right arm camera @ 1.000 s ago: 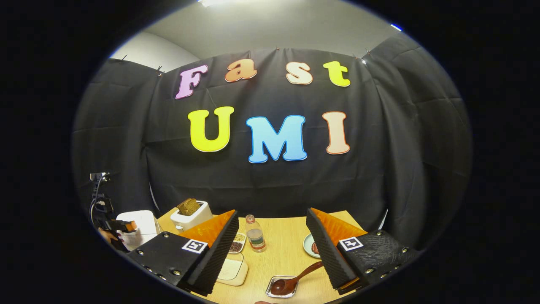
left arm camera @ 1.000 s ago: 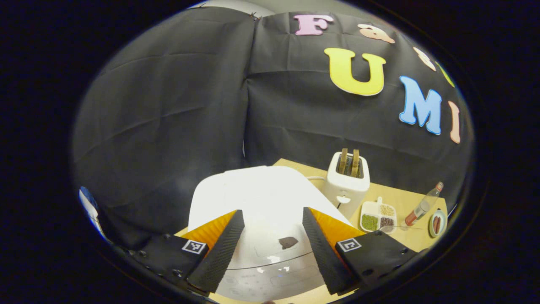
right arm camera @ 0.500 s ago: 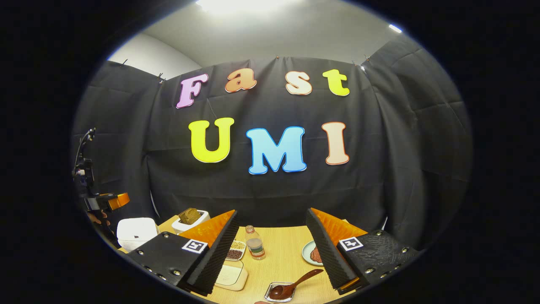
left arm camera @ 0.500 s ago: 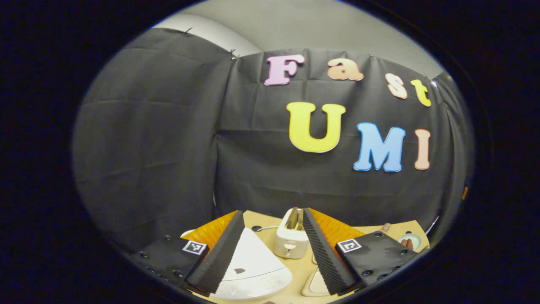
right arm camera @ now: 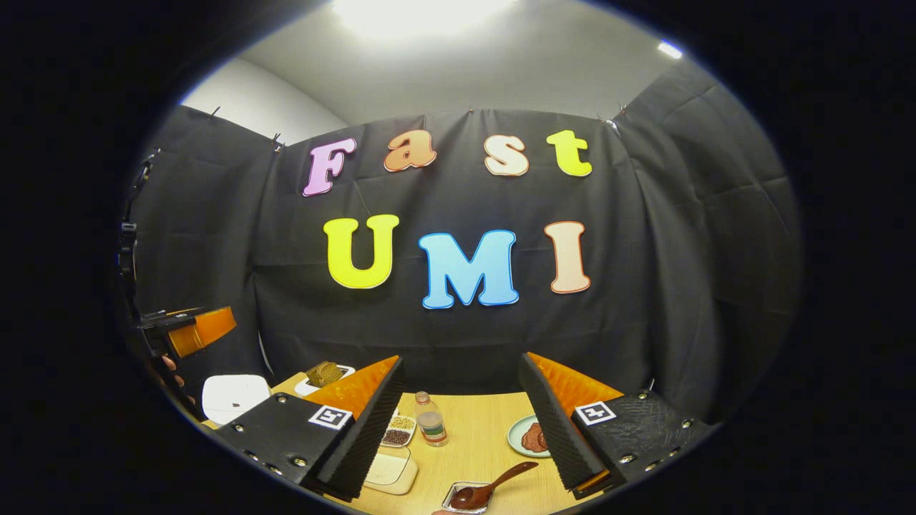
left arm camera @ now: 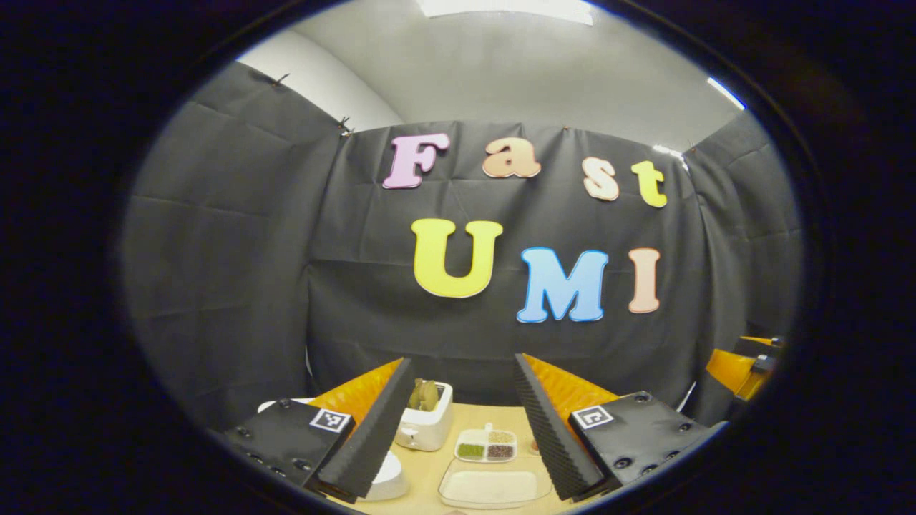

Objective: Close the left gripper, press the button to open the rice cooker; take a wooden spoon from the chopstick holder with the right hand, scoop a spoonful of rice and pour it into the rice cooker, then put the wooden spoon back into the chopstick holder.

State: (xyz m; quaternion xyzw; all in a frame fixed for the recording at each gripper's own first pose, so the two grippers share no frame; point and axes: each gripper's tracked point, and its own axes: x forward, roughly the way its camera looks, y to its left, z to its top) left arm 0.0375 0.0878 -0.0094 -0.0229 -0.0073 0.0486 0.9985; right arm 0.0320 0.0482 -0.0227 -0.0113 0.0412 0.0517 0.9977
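My left gripper (left arm camera: 461, 368) is open and held high, with nothing between its fingers. Low beside its left finger peeks the white rice cooker (left arm camera: 392, 478). In the right gripper view the cooker (right arm camera: 232, 397) sits at the table's left end with its lid down, and the left gripper (right arm camera: 189, 332) hangs above it in a hand (right arm camera: 168, 368). My right gripper (right arm camera: 461, 365) is open and empty too. Below it a dark wooden spoon (right arm camera: 494, 485) rests with its bowl in a small dish (right arm camera: 461, 498). A shallow tray of rice (right arm camera: 390, 468) lies left of that dish and also appears as the rice tray (left arm camera: 490, 486).
On the wooden table (right arm camera: 476, 443) stand a white toaster (left arm camera: 426, 425) with bread, a sectioned dish of grains (left arm camera: 486, 445), a small bottle (right arm camera: 431, 418) and a plate (right arm camera: 529, 436) with reddish food. Black cloth walls close the booth behind and at both sides.
The left gripper has risen and pulled back from just over the rice cooker's lid, so the cooker dropped to the view's bottom. The right gripper tipped up slightly. Both stayed open.
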